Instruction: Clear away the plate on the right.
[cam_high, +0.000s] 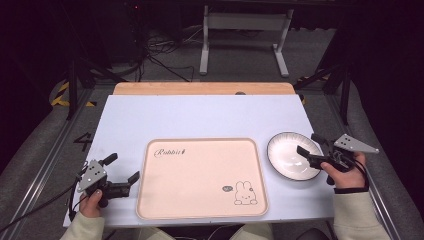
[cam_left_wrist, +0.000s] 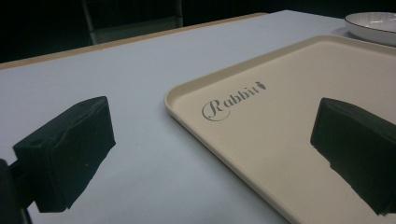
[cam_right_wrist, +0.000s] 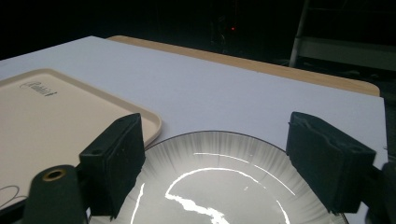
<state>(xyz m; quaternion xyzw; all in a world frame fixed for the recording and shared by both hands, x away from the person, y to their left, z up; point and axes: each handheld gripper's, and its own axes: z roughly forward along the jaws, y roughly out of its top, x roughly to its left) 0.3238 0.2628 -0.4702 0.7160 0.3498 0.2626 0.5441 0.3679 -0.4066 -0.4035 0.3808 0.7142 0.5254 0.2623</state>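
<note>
Glazed ceramic, the plate (cam_high: 294, 156) just right of the tray (cam_high: 202, 178) looks stiff, slippery and breakable, so the right gripper (cam_high: 311, 148), jaws spread above it, should pinch its raised rim; left gripper (cam_high: 123, 170) hovers spread too.

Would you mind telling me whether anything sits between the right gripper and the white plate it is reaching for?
Nothing visible does. The right gripper hangs open over the near right rim of the plate, one jaw to each side in the right gripper view. The plate is bare, and the tray lies apart to its left.
</note>
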